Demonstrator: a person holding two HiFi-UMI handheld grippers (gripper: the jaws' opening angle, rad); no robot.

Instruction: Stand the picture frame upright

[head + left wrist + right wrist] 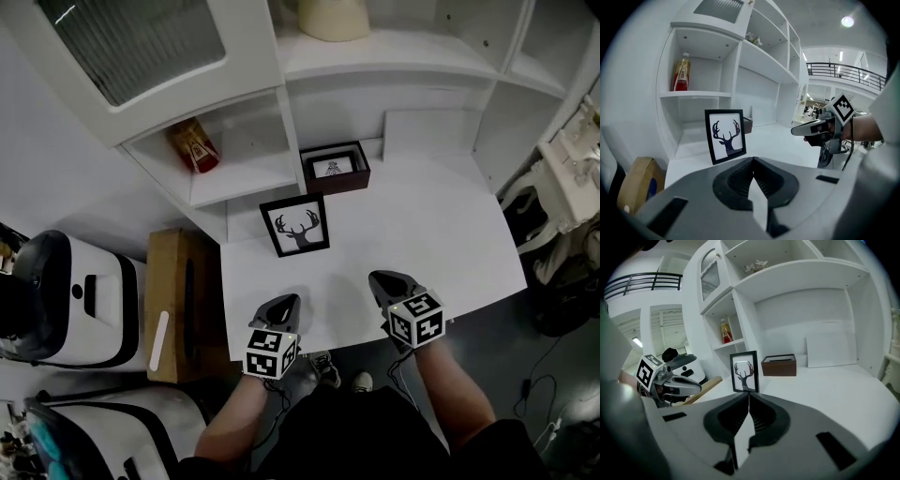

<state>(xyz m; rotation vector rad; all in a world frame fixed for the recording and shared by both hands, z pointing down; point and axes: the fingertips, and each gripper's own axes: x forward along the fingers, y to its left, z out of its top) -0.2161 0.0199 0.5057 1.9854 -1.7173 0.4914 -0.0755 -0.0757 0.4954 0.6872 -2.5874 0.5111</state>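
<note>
**Ahead of the left tool [288, 301] and right tool [381, 279], the picture frame [295, 225] stands upright**

On the white worktop [441, 234], the black picture frame with its antlered deer print stands on its lower edge. Its long axis is vertical, it tips slightly back, and its face is toward the person. It sits well apart from both tools, beyond their tips. The left tool is nearer, with the frame almost straight ahead and a little to that tool's left. The right tool, farther off, angles inward so the frame lies in line with its jaws. Both tools are clenched on nothing, jaws pressed together. The standing-up looks complete, so neither tool seems to need to reach in.
</note>
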